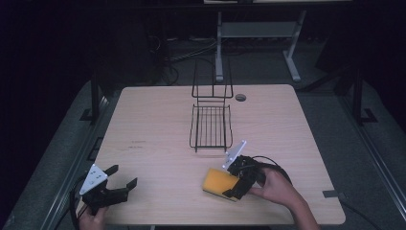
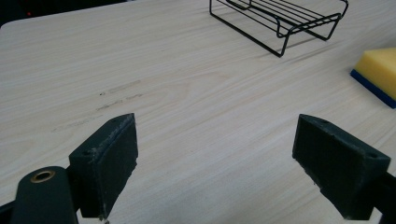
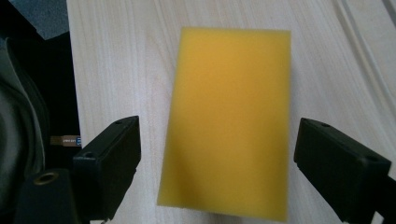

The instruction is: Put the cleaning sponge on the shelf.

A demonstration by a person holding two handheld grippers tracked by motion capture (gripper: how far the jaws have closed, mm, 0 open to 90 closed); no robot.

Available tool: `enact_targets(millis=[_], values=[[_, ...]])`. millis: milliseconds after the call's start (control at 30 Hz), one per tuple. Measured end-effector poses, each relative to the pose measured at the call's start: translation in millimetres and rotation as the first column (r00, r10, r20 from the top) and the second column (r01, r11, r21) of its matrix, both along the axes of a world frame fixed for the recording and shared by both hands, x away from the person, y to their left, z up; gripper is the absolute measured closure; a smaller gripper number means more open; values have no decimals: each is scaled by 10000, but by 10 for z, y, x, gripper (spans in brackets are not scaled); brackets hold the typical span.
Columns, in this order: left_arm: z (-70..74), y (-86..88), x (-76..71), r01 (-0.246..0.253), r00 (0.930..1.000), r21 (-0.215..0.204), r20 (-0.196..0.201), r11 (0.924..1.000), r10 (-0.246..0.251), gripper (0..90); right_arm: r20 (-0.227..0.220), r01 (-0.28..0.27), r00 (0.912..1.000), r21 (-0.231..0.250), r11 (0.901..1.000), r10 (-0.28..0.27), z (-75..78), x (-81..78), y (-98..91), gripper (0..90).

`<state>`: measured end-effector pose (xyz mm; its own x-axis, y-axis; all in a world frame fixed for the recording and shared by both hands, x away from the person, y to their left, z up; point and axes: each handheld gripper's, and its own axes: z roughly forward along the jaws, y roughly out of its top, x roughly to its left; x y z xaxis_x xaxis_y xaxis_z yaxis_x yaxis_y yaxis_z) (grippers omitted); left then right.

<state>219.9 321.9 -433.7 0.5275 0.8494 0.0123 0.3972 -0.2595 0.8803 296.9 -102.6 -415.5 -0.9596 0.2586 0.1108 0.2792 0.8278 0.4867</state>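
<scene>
A yellow sponge [image 1: 218, 182] with a blue underside lies flat on the wooden table [image 1: 158, 120] near its front edge. My right gripper [image 1: 235, 181] hovers over the sponge's right end, open, its jaws standing on either side of the sponge [image 3: 229, 126] without touching it. At the front left corner my left gripper [image 1: 122, 178] is open with bare table between its jaws; it looks toward the sponge [image 2: 380, 70] and the black wire rack [image 2: 285, 21]. The rack [image 1: 210, 122] stands at the table's middle, its tall wire back on the far side.
A round cable hole [image 1: 241, 97] is in the table behind the rack. Faint pencil-like marks [image 1: 136, 144] show left of centre. A metal stand [image 1: 258, 33] rises on the floor beyond the far edge. Dark floor surrounds the table.
</scene>
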Motion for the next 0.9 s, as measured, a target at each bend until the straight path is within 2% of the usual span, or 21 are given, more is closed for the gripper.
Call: enact_targets(millis=[900], values=[[0,11,0,-57,10000,-53,-14,10000,56,134,-9,38,10000,-289,9996,-38,-88,75,119,144]])
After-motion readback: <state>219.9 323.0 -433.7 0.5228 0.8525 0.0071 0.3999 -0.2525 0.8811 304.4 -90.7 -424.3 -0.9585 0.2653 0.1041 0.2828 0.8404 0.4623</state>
